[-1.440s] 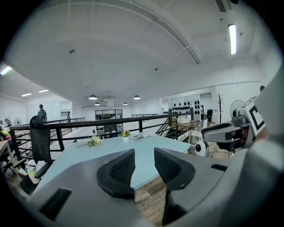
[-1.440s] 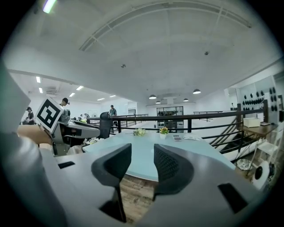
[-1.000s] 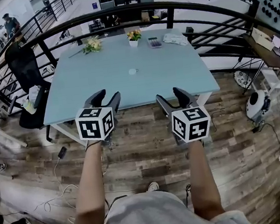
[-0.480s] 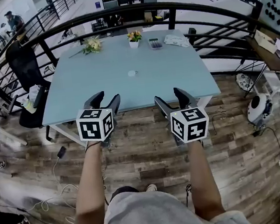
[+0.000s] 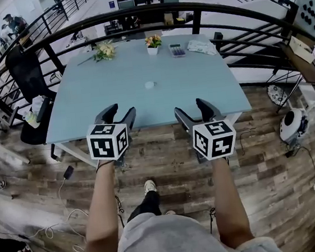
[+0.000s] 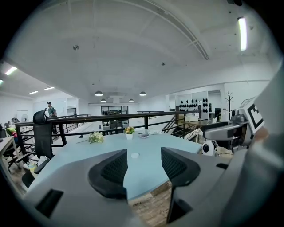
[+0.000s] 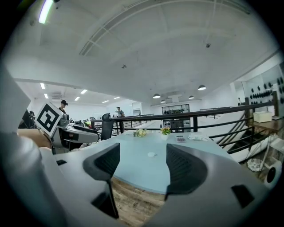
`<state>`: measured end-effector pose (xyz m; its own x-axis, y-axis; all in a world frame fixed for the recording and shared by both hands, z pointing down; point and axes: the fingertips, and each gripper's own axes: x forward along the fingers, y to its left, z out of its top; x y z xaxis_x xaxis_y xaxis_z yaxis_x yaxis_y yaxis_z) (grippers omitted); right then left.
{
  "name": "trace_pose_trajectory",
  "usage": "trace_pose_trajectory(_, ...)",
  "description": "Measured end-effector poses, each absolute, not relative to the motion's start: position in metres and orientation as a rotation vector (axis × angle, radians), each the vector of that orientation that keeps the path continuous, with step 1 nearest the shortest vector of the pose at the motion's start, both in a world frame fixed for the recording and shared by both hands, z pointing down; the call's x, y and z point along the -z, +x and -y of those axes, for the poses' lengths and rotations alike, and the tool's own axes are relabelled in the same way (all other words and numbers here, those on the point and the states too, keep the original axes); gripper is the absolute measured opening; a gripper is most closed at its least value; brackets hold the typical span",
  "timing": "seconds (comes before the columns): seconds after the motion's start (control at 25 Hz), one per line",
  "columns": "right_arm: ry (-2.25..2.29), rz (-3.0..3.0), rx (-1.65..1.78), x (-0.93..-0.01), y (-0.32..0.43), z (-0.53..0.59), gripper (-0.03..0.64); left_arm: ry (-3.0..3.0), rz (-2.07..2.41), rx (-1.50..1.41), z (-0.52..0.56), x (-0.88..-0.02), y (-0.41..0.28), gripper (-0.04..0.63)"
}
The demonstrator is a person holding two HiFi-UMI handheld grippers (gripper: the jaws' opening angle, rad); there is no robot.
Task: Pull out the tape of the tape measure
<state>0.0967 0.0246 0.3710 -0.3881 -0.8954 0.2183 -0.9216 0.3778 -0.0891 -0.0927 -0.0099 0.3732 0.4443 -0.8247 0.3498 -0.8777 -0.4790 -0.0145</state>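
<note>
A small round white object [image 5: 150, 85], probably the tape measure, lies alone near the middle of the light blue table [image 5: 92, 102]. It also shows as the white disc [image 6: 135, 155] in the left gripper view and the white disc [image 7: 151, 154] in the right gripper view. My left gripper [image 5: 119, 111] and right gripper [image 5: 192, 109] hover side by side over the table's near edge, well short of the disc. Both are open, their jaws have just been opening, and nothing is between them. The left gripper [image 6: 144, 165] and the right gripper [image 7: 138, 163] each frame the table.
At the table's far edge are a bunch of flowers [image 5: 104, 51], a small potted plant [image 5: 152, 42], a calculator [image 5: 176, 49] and a white cloth [image 5: 199, 46]. A black railing [image 5: 133, 13] curves behind. A black chair [image 5: 24, 75] stands at the left, a white round device [image 5: 290, 123] on the floor at the right.
The person has stepped towards the table; a foot now shows on the wooden floor below. Both grippers have moved slightly forwards and their jaws stand a little wider.
</note>
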Motion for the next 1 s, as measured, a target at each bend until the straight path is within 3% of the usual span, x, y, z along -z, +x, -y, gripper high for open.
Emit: trace_pose_trajectory(1.0,1.655,2.436,-0.308,-0.372,0.068,0.178,0.307,2.524,1.471,-0.469,0.218,-0.376,-0.119,0.229)
